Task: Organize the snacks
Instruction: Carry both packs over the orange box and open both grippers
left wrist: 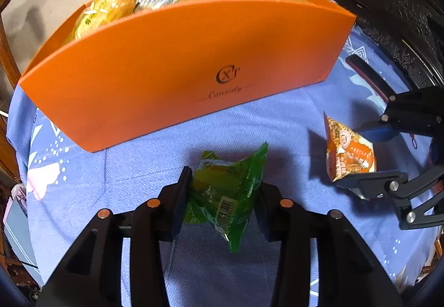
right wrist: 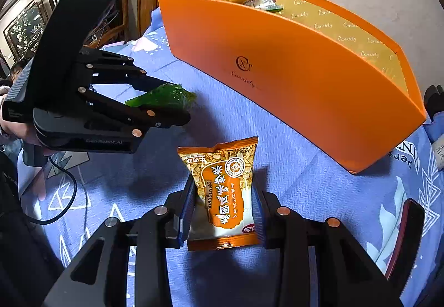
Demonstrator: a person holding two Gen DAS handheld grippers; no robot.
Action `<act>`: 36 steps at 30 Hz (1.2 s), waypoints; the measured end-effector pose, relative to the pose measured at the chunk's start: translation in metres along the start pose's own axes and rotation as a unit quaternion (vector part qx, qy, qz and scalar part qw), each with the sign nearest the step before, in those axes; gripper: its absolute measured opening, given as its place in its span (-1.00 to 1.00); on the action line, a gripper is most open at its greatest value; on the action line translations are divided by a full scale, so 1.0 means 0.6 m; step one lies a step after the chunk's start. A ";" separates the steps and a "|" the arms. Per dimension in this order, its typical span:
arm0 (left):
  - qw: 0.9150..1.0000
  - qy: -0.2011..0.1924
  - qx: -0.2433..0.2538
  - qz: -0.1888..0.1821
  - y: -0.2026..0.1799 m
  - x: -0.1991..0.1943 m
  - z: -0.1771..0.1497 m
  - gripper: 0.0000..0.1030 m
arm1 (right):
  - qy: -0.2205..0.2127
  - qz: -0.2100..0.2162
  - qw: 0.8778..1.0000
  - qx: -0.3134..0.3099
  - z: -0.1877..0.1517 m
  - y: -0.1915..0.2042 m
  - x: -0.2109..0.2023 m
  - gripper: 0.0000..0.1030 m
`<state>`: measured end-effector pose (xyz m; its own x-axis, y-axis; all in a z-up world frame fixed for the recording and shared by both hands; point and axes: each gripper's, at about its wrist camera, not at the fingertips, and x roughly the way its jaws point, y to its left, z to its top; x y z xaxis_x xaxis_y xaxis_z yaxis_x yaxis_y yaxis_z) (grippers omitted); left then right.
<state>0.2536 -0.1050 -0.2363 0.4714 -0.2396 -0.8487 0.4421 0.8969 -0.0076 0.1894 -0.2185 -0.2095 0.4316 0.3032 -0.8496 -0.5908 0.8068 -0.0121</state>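
Presently held: green snack packet (left wrist: pixel 224 193), pinched in left gripper (left wrist: pixel 222 190); orange rice-cracker packet (right wrist: pixel 226 190), Chinese lettering, clamped in right gripper (right wrist: pixel 224 207), both above the blue cloth (right wrist: pixel 277 146). Both likely light, crinkly, slippery; grip mid-body, gently. Destination: orange box (right wrist: pixel 291 79), marked "CXT Canziely", nearby.

We see a surface covered with a blue cloth (left wrist: pixel 249 124) that has white and pale pink patterns. On the cloth stands an orange box (left wrist: pixel 177 68), open at the top, with some snacks inside. Near the right edge of the cloth lies a dark, flat, long object (right wrist: pixel 405 240); we cannot tell what it is.
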 end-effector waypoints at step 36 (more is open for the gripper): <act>0.989 -0.100 -0.102 0.044 0.101 -0.153 0.294 -0.20 | -0.171 -0.093 0.969 0.152 0.234 -0.135 -0.141 -0.27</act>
<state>0.3719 -0.0946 -0.0655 0.6510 -0.2083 -0.7300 0.2392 0.9689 -0.0632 0.2966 -0.2384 -0.0630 0.7420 0.2471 -0.6232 -0.2758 0.9598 0.0522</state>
